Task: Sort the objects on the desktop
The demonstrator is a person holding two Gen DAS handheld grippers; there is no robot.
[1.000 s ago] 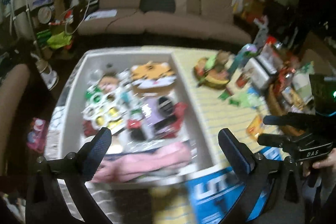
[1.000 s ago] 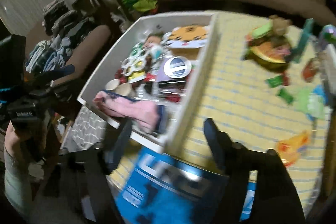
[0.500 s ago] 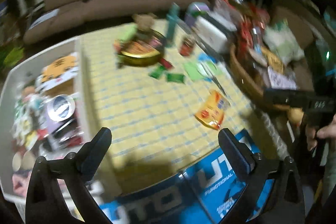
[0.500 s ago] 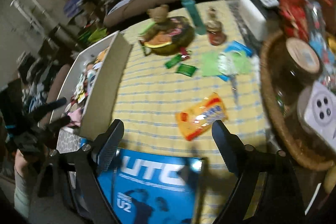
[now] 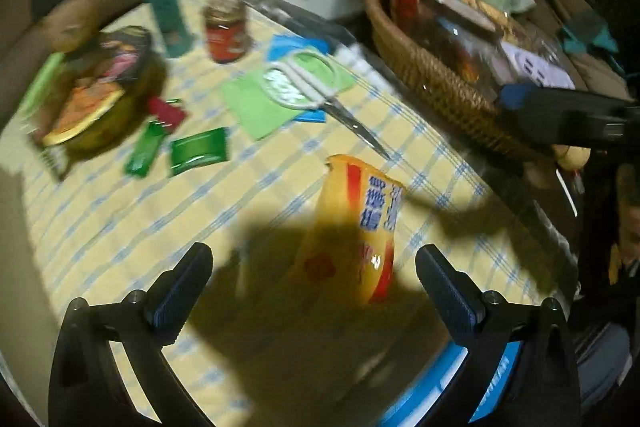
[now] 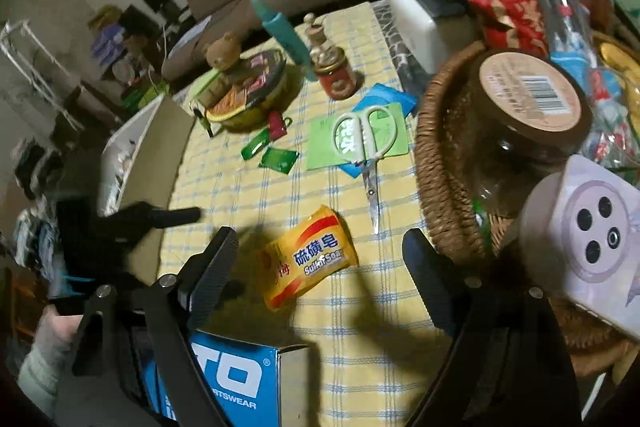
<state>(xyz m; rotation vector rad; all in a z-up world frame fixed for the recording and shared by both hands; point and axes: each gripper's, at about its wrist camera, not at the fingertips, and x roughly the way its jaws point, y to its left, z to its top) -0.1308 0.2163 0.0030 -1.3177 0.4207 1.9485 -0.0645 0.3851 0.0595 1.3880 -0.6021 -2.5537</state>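
A yellow soap packet [image 5: 356, 227] lies on the yellow checked tablecloth [image 5: 120, 219], just ahead of my open, empty left gripper [image 5: 312, 279]. It also shows in the right wrist view [image 6: 308, 261], just ahead of my open, empty right gripper [image 6: 320, 259]. White-handled scissors [image 6: 366, 147] lie beyond it on green and blue packets [image 6: 356, 143]. Small green sachets [image 5: 196, 151] and a red one [image 5: 168, 109] lie to the left. The left gripper shows from the side at the left of the right wrist view [image 6: 176, 215].
A wicker basket [image 6: 436, 131] full of jars and packets stands at the right. A red jar [image 6: 334, 77], a teal bottle [image 6: 282, 31], a round tin [image 6: 250, 95] with a bear and a white box [image 6: 420, 23] stand at the back. A sorting tray [image 6: 136, 143] is left, a blue box [image 6: 224, 383] near.
Both grippers have swung right, away from the tray, and moved down toward the soap packet. Both stay open and empty.
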